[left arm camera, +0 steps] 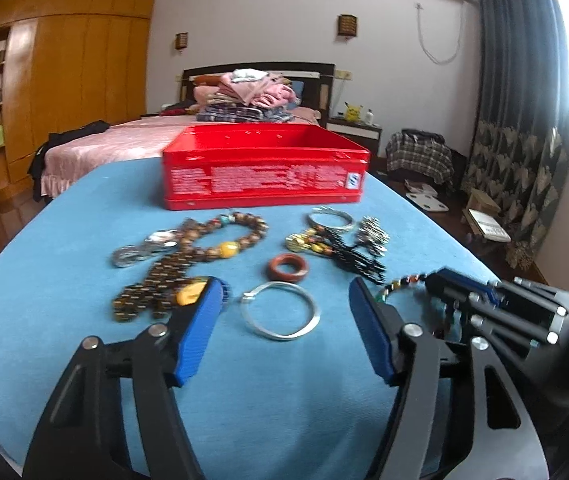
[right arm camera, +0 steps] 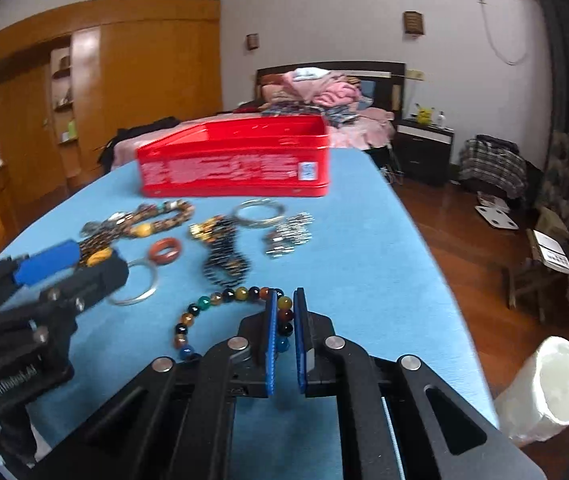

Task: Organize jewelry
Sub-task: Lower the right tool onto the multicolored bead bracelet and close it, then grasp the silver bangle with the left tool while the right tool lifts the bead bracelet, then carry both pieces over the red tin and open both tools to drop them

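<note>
An open red tin box point(left arm camera: 264, 166) point(right arm camera: 236, 160) stands at the far side of the blue table. Jewelry lies before it: a silver bangle point(left arm camera: 280, 316), a red-brown ring point(left arm camera: 287, 266), brown bead strands point(left arm camera: 204, 248), a dark bead bracelet point(left arm camera: 358, 262) and silver pieces point(right arm camera: 288, 234). My left gripper point(left arm camera: 284, 300) is open, its jaws either side of the silver bangle, just above the table. My right gripper point(right arm camera: 284, 300) is shut on a multicoloured bead bracelet point(right arm camera: 220, 300), pinching its right side; the rest lies on the cloth.
The table's right edge point(right arm camera: 424, 260) drops to a wooden floor. A white cylinder point(right arm camera: 544, 392) stands beside the table at lower right. A bed with piled clothes point(left arm camera: 244, 96) lies behind the table, and a wooden wardrobe point(left arm camera: 64, 80) is at left.
</note>
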Demonstrator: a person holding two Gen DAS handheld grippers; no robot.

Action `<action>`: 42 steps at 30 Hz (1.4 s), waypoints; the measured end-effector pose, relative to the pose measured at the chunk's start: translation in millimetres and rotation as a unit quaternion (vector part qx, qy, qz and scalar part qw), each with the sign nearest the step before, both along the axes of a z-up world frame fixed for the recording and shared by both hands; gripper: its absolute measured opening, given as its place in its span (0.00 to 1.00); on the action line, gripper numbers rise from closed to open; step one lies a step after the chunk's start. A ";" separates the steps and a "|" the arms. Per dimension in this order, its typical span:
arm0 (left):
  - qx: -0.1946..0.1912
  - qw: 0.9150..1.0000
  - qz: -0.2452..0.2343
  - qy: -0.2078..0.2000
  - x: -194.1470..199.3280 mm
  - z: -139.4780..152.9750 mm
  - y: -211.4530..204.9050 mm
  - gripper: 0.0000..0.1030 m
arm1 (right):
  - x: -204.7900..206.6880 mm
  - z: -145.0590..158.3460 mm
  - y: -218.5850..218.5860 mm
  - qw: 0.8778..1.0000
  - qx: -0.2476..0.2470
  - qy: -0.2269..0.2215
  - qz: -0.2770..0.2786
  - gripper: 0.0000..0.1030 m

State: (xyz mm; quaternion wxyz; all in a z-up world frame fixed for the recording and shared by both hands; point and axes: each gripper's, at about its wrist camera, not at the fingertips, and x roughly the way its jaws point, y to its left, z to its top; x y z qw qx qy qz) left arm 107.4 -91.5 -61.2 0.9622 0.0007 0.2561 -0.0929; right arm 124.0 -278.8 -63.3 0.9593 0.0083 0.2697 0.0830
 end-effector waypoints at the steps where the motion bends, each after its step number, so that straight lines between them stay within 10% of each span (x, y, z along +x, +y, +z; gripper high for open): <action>1: 0.002 1.000 -0.005 0.004 2.2 -2.4 -3.1 0.54 | 0.6 -0.1 -4.8 1.000 0.007 0.000 -0.003 0.08; 8: 0.022 0.999 0.004 0.033 16.2 -17.9 -18.9 0.38 | -0.4 -2.6 -18.0 1.000 0.029 0.003 0.000 0.08; 17: 0.034 0.998 0.044 0.028 15.0 -19.2 -10.5 0.55 | 1.5 -4.7 -16.8 0.999 0.035 0.006 0.012 0.08; 33: 0.003 0.999 0.040 0.033 17.3 -19.8 -5.0 0.46 | 6.2 -6.0 -8.6 0.999 0.042 0.003 0.025 0.08; 42: -0.021 0.999 0.033 0.007 16.4 13.1 2.0 0.46 | 4.4 42.3 -3.4 0.997 0.043 -0.040 0.051 0.08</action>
